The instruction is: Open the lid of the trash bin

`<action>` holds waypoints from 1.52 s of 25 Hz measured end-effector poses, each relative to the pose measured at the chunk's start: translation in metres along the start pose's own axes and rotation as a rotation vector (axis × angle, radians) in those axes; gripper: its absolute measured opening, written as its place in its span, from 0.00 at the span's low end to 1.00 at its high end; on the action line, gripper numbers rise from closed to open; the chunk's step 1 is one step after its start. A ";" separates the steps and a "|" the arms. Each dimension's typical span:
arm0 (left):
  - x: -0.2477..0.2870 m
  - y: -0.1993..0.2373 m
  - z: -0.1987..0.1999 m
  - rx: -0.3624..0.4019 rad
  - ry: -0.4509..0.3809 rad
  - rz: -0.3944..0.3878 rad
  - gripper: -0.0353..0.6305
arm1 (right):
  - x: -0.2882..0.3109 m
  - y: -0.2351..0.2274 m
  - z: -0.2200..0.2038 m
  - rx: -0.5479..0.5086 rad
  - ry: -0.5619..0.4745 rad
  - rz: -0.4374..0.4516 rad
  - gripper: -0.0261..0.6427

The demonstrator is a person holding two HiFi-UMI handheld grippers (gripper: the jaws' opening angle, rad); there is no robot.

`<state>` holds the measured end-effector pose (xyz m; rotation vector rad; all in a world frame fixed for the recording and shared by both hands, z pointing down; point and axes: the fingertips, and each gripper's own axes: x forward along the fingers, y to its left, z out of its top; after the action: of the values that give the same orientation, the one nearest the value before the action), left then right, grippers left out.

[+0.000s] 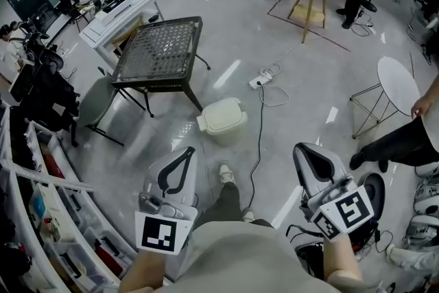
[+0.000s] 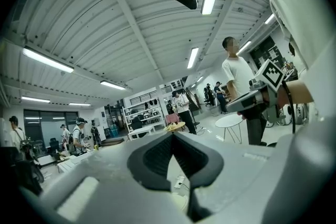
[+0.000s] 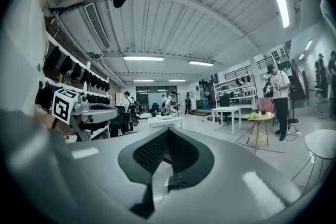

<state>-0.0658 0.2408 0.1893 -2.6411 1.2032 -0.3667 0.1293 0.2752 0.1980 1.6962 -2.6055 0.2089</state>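
Note:
The trash bin point(image 1: 221, 116) is a small cream bin with its lid down, standing on the grey floor beside a leg of the black mesh table. In the head view both grippers are held low and near me, well short of the bin. My left gripper point(image 1: 189, 149) is shut, its tips meeting with nothing between them, and points toward the bin from the lower left. My right gripper point(image 1: 300, 148) is also shut and empty, lower right of the bin. In each gripper view the jaws, left point(image 2: 172, 134) and right point(image 3: 168, 130), close to a point and aim across the room.
A black mesh table point(image 1: 159, 50) stands just left of and behind the bin. A power strip point(image 1: 260, 81) with a cable trails over the floor to the bin's right. A white round side table point(image 1: 398, 82) and a person's leg point(image 1: 391, 144) are at right. Shelving point(image 1: 41, 216) lines the left.

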 end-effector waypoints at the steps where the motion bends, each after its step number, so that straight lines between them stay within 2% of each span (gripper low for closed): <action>1: 0.005 0.004 -0.002 0.001 -0.001 -0.001 0.06 | 0.006 -0.003 -0.001 0.001 0.001 -0.004 0.04; 11: 0.086 0.068 -0.033 -0.028 0.002 -0.005 0.06 | 0.107 -0.038 -0.011 0.003 0.061 0.003 0.04; 20: 0.165 0.166 -0.067 -0.082 0.040 0.000 0.06 | 0.241 -0.069 -0.002 0.004 0.117 0.003 0.04; 25: 0.199 0.210 -0.087 -0.088 0.058 -0.003 0.06 | 0.295 -0.085 -0.004 -0.008 0.132 -0.012 0.04; 29: 0.220 0.231 -0.096 -0.084 0.053 0.001 0.06 | 0.324 -0.097 -0.011 -0.016 0.150 -0.017 0.04; 38: 0.251 0.249 -0.125 -0.154 0.109 0.015 0.06 | 0.368 -0.130 -0.042 0.008 0.239 -0.002 0.04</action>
<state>-0.1218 -0.1217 0.2678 -2.7719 1.3338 -0.4375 0.0960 -0.1054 0.2872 1.5669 -2.4322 0.3962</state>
